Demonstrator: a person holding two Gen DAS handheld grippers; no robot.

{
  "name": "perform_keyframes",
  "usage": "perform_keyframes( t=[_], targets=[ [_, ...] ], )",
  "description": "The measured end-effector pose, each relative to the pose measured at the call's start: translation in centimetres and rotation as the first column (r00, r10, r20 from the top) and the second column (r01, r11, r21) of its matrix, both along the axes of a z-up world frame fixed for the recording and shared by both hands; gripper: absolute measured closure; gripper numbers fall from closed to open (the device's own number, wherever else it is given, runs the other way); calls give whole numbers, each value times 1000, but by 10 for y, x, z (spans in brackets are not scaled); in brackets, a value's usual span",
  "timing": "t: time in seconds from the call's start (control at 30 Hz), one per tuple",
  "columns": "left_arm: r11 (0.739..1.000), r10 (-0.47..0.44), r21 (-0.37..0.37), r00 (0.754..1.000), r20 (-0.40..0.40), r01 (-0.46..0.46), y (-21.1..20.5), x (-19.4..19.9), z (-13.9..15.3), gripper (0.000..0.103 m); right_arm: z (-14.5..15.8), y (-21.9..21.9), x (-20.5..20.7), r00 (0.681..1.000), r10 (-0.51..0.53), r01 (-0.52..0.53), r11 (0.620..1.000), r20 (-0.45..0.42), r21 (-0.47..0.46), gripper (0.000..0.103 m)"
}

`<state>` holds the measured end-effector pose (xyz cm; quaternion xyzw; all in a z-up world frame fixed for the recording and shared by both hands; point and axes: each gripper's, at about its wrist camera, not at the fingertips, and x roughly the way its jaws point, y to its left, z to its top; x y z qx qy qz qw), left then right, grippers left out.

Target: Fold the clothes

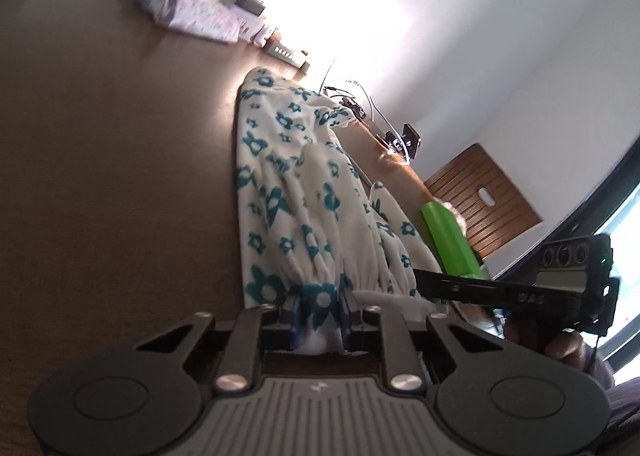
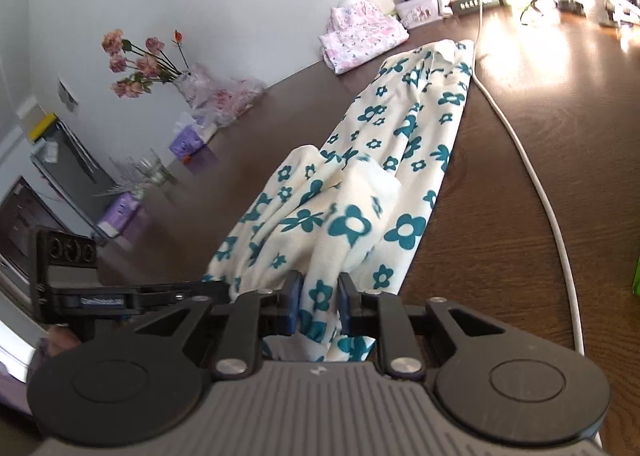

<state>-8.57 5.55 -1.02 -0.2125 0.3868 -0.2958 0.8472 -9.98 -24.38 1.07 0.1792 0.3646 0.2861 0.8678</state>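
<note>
A cream fleece garment printed with teal flowers lies stretched in a long, rumpled band across the dark brown wooden desk, running from the bottom centre of the right wrist frame up toward its upper right. Its near edge is lifted off the desk and pinched at two places. The right tongs are closed on a gathered fold of this edge, the blue pads pressing the cloth from both sides. The left tongs are likewise clamped on the flowered hem at the bottom centre of the left wrist frame, with fabric bunched between the pads. Each view shows the other tool beside it at the lower edge of the frame. A white cable curves along the desk just beside the garment, on the right of the right wrist frame. A folded pink patterned cloth rests near the wall in the upper middle, and a vase of pink flowers stands at the upper left.
</note>
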Motion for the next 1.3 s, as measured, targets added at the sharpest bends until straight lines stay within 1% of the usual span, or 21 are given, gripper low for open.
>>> perform_keyframes(
  t=[0.07,0.13,0.2,0.23,0.3,0.37,0.43,0.6,0.73,0.8,0.87,0.9,0.97,1.0,1.03,1.13,1.2,1.3],
  targets=[
    [1000,-1,8,1000,18,1,0,1,4,84,3,0,-5,999,-17,17,1000,37,-10,83],
    [1000,-2,16,999,36,1,-1,2,9,73,7,-4,-12,996,-52,53,999,76,-9,83],
    [1000,-3,24,999,54,2,-1,3,13,67,10,-9,-19,990,-89,91,996,112,-7,83],
    [1000,-4,28,998,63,2,-2,3,15,66,11,-12,-22,986,-111,113,994,127,-9,83],
    [999,-5,43,997,75,2,-5,6,19,67,13,-14,-29,973,-152,161,986,172,-38,83],
    [998,-1,63,997,77,-4,-11,8,19,68,14,-12,-33,963,-169,187,980,211,-68,83],
    [996,3,85,998,70,-9,-16,8,18,76,10,-7,-30,969,-149,167,983,198,-74,83],
    [992,9,126,999,43,-14,-25,2,18,79,-2,14,-14,986,-81,98,989,147,-114,93],
    [989,23,148,999,28,-27,-32,-11,18,80,-8,15,-6,993,-60,75,986,105,-148,93],
    [989,27,144,999,41,-33,-32,-15,19,80,-6,11,-9,989,-71,89,985,127,-148,89],
    [990,44,130,997,70,-53,-27,-16,23,77,0,5,-15,982,-85,110,984,170,-140,86],
    [990,33,136,995,94,-46,-27,-17,27,76,3,1,-17,976,-98,125,983,196,-132,86],
    [986,18,164,988,153,-43,-31,-16,36,69,10,-5,-21,965,-124,155,981,233,-120,86],
    [983,17,178,986,168,-47,-33,-13,39,65,13,-7,-20,961,-131,164,980,244,-117,86],
    [980,15,192,983,183,-51,-36,-10,41,65,15,-7,-19,959,-134,168,979,251,-118,86],
    [978,38,196,979,200,-78,-41,5,44,65,17,-4,-11,958,-132,167,978,256,-123,86],
    [981,56,172,979,194,-90,-42,15,43,66,16,2,-3,961,-124,159,979,248,-125,86],
    [982,46,173,981,188,-79,-47,26,39,67,10,14,11,967,-124,160,975,224,-152,86]
  ],
)
